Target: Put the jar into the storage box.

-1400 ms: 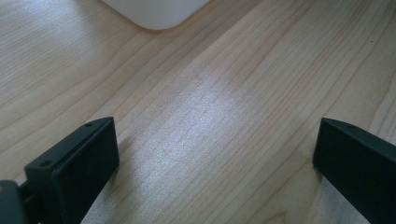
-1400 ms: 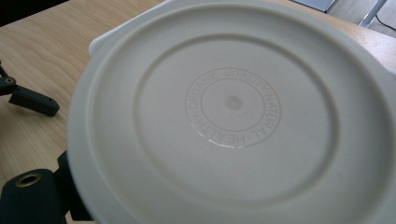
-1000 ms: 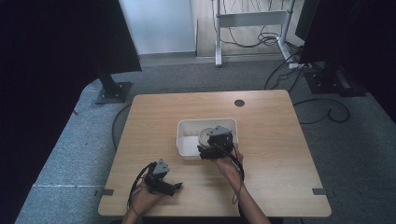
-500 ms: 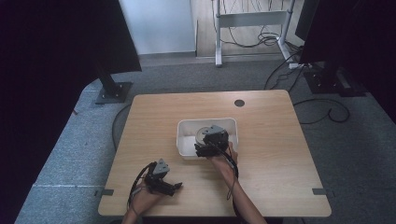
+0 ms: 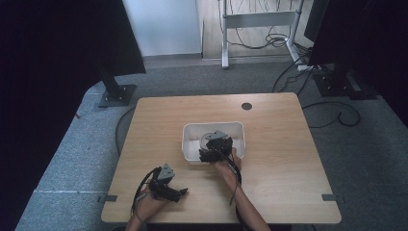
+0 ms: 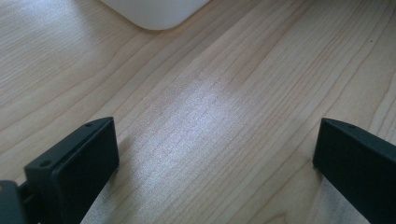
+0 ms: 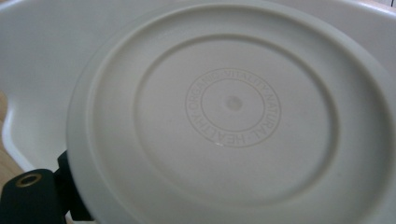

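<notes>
A white rectangular bin [image 5: 211,124] stands at the middle of the wooden table [image 5: 284,144]. My right gripper [image 5: 206,155] reaches into the bin over its near wall. In the right gripper view it is shut on the rim of a round white plate [image 7: 233,116], whose embossed underside faces the camera. One black finger [image 7: 32,196] shows at the lower left, and the other is hidden behind the plate. My left gripper [image 5: 179,194] lies on the table near the front left, open, with bare wood between its jaws [image 6: 215,158].
A corner of the bin [image 6: 154,11] lies just ahead of the left gripper. The bin wall [image 7: 37,46] curves close around the plate. A round cable hole [image 5: 247,106] sits near the table's far edge. Monitor stands and cables are on the floor beyond.
My right gripper has shifted slightly left inside the bin with the plate. The left gripper has stayed where it was.
</notes>
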Action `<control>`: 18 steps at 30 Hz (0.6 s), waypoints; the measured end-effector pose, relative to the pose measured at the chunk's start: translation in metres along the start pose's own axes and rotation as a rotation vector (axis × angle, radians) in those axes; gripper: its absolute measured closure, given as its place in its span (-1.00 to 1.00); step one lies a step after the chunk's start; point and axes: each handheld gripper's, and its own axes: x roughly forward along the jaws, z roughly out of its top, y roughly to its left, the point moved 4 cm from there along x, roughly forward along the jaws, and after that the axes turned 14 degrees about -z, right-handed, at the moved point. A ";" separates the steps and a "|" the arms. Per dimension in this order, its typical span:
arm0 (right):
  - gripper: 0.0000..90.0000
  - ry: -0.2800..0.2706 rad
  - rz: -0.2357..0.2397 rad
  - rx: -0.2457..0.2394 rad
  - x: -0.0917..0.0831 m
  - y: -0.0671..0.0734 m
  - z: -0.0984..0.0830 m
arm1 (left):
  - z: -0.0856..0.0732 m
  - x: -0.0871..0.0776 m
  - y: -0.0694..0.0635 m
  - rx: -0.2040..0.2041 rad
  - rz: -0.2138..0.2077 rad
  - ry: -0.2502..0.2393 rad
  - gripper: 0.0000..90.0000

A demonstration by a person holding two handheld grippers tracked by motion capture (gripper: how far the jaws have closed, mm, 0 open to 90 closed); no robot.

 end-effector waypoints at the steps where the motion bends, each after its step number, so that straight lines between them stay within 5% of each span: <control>1: -0.79 0.003 -0.003 -0.004 0.001 0.000 -0.001 | 0.000 0.000 0.000 0.000 0.000 0.000 -1.00; 18: -0.80 0.047 0.011 0.038 0.008 0.000 -0.005 | 0.000 0.000 0.000 0.001 0.000 0.001 -1.00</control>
